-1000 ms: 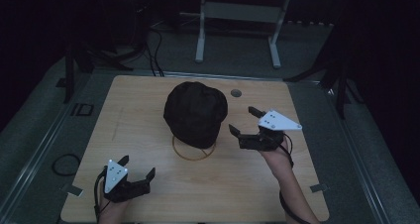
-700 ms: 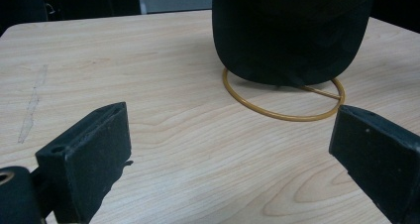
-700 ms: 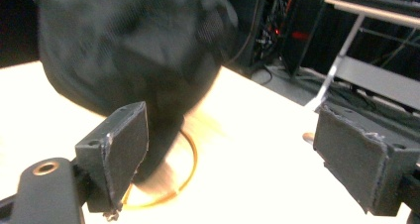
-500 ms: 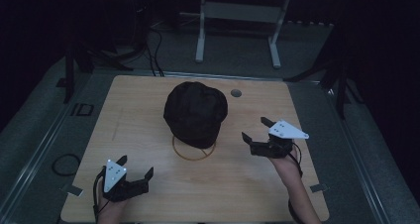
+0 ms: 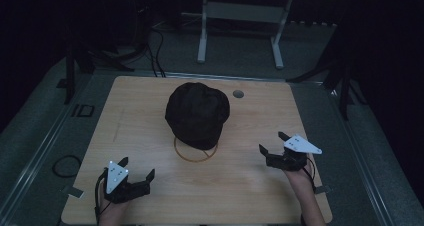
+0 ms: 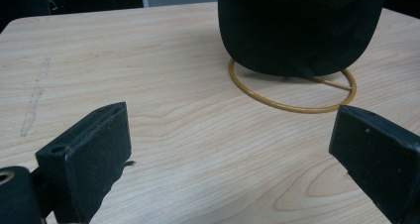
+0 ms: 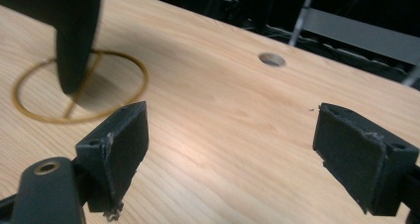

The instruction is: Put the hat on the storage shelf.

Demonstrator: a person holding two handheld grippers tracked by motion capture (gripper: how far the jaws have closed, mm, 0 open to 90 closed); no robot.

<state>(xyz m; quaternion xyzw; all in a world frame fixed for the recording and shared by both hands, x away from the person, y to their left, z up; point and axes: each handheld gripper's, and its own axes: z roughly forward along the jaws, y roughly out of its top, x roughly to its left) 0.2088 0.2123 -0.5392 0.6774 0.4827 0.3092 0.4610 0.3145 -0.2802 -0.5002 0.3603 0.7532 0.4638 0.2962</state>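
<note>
A black cap [image 5: 197, 114] sits on a stand with a brass ring base [image 5: 195, 151] in the middle of the wooden table [image 5: 150, 111]. In the left gripper view the cap [image 6: 299, 28] and ring base [image 6: 292, 105] lie ahead and to the right. The right gripper view catches the cap's edge [image 7: 74, 35] and the ring base [image 7: 79, 85] at its upper left. My left gripper [image 5: 136, 169] rests near the front left edge, open and empty. My right gripper [image 5: 272, 142] is at the right of the table, open and empty, clear of the cap.
A round cable hole [image 5: 238, 93] sits in the table behind and right of the cap, also seen as a hole [image 7: 272, 60] in the right gripper view. Beyond the table stand a metal frame [image 5: 240, 16] and cables on the dark floor.
My right gripper has drawn back from the cap, moving right and toward the near edge. The left gripper has stayed where it was.
</note>
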